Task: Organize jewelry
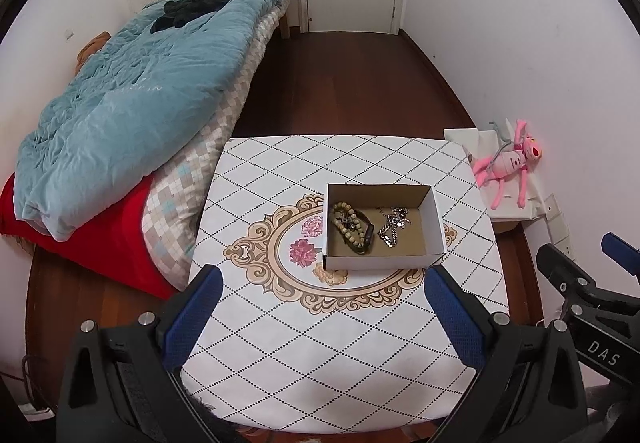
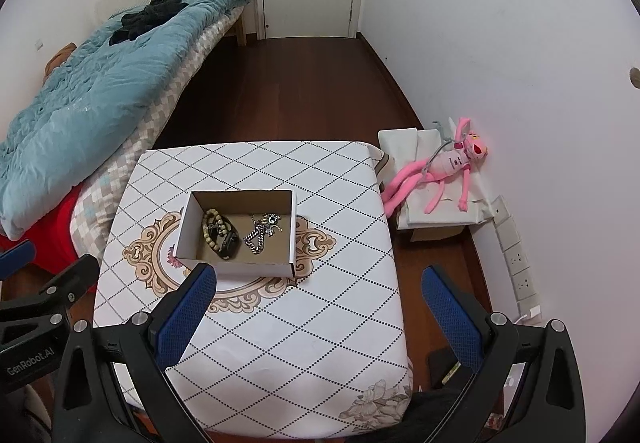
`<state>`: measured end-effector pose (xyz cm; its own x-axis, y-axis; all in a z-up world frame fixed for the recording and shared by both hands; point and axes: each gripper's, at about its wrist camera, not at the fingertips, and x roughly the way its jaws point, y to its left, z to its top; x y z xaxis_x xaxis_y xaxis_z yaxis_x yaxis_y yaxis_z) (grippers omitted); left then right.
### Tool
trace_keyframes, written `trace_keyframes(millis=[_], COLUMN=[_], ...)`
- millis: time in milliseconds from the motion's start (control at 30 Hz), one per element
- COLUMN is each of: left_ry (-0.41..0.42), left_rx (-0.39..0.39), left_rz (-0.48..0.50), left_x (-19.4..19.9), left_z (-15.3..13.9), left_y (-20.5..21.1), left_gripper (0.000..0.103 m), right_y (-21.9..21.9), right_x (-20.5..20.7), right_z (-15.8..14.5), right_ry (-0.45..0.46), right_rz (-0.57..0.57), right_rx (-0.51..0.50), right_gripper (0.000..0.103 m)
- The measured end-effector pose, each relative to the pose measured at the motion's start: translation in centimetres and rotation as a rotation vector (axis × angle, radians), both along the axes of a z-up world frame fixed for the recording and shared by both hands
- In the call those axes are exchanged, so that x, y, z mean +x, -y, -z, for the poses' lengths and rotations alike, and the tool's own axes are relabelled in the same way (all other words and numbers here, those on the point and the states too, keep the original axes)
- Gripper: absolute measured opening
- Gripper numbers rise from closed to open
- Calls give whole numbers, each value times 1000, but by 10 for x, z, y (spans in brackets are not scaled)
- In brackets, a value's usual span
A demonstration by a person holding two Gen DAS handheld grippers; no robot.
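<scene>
Two wide-apart grippers [image 1: 322, 285] [image 2: 318, 285] above boxed jewelry [image 1: 370, 227]

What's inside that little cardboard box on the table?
The cardboard box holds a beaded bracelet with dark bands at its left, and tangled silver chains mid-floor. Anything beneath those piles is hidden.

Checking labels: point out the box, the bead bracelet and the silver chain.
box [image 1: 384, 263], left wrist view, front wall.
bead bracelet [image 1: 345, 227], left wrist view, left bead run.
silver chain [image 2: 256, 236], right wrist view, thick links.
</scene>
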<state>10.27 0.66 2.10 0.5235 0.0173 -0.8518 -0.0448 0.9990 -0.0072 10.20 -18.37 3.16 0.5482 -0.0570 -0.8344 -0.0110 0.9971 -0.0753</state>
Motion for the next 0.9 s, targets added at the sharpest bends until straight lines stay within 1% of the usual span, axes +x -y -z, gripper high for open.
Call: trace_keyframes(millis=[400,900], left_ry=[-1,-3], left_rx=[-1,-3], left_rz=[-19,-15], left_x=[-1,-3], left_z=[1,2], left_y=[-2,0], left_gripper=[103,103], right_y=[0,0], right_x=[3,1], right_z=[-1,-3], right_ry=[0,2], right_rz=[-4,-5], right_rx=[3,3], right_gripper=[103,103])
